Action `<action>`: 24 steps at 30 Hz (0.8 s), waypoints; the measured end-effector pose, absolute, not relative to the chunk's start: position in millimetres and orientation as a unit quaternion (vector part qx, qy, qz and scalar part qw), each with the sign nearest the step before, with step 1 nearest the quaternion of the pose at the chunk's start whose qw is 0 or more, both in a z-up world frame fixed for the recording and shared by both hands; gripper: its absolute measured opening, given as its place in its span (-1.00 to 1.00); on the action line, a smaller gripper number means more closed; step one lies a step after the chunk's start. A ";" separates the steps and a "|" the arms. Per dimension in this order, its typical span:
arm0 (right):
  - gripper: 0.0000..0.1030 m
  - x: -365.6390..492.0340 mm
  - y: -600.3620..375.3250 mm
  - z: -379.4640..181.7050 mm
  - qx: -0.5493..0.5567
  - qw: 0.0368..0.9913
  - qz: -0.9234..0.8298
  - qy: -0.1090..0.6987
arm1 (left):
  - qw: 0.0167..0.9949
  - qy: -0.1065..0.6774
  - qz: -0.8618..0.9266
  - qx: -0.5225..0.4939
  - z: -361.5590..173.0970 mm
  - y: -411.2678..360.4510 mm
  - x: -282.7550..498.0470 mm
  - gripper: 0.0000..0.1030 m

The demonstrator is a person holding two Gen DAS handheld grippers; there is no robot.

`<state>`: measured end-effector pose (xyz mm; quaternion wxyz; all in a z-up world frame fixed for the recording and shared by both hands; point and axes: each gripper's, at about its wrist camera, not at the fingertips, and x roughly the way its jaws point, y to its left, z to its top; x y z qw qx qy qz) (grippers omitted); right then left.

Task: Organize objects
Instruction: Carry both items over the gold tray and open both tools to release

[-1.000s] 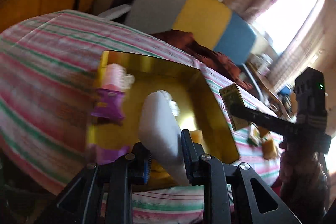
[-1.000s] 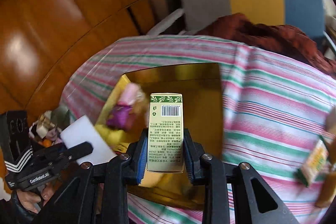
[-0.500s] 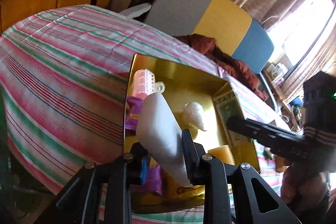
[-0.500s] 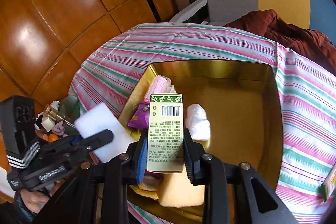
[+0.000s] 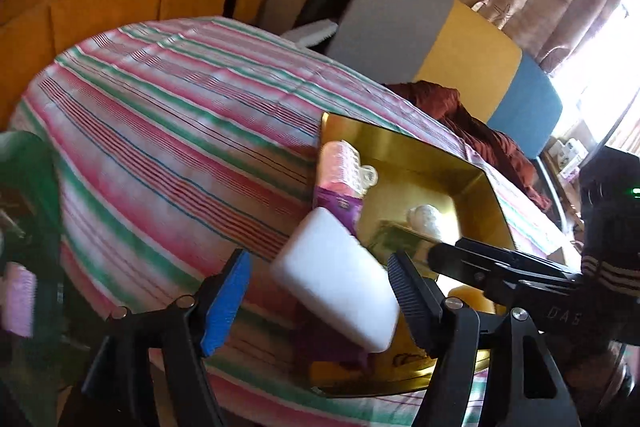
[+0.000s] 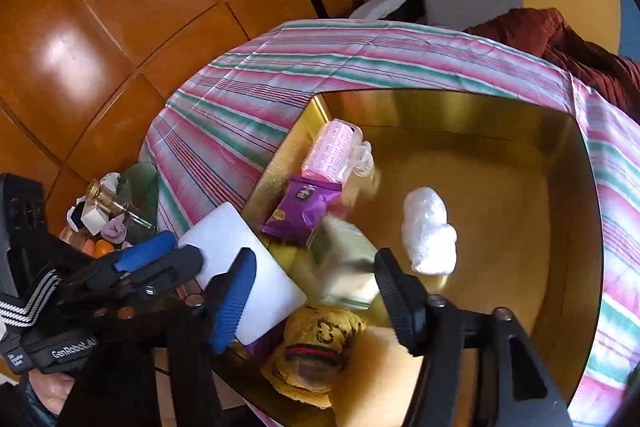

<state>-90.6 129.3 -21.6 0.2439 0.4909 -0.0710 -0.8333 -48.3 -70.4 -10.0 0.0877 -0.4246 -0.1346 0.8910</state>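
My left gripper (image 5: 316, 297) hangs over the near left corner of the gold tray (image 5: 404, 151), its jaws opening. A white foam block (image 5: 336, 287) sits loose between the pads, touching neither. My right gripper (image 6: 316, 301) hovers over the same tray (image 6: 460, 107) with jaws opening. A blurred green-and-white box (image 6: 344, 259) drops free between its fingers. In the right wrist view the left gripper (image 6: 168, 259) and the white block (image 6: 236, 251) show at lower left. The right gripper (image 5: 448, 255) reaches in from the right of the left wrist view.
The tray holds a pink ribbed case (image 6: 334, 151), a purple packet (image 6: 304, 207), a white wrapped bundle (image 6: 428, 231) and a yellow cloth (image 6: 320, 343). A striped tablecloth (image 5: 180, 131) covers the table. A chair (image 5: 440, 39) stands behind, and a bin of clutter (image 6: 108, 215) sits on the wooden floor.
Both grippers were shut, left on the white block and right on the green box. Both jaws have spread and the items have come free. Both hands came lower over the tray.
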 end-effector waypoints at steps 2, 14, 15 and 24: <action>0.21 -80.9 133.6 -19.2 0.485 0.238 -0.839 -0.061 | 0.082 -0.131 0.899 -0.411 -5.5 -72.2 -43.0 0.39; 0.21 -34.9 178.6 -11.3 0.469 0.174 -0.863 -0.066 | 0.142 -0.091 0.880 -0.444 -36.8 -17.6 -55.9 0.08; 0.21 -32.7 182.1 -10.4 0.467 0.170 -0.865 -0.067 | 0.139 -0.095 0.877 -0.449 -37.5 -17.1 -57.6 0.08; 0.26 -18.7 198.6 -6.7 0.452 0.160 -0.873 -0.092 | 0.098 -0.106 0.896 -0.419 -11.6 -37.9 -37.0 0.34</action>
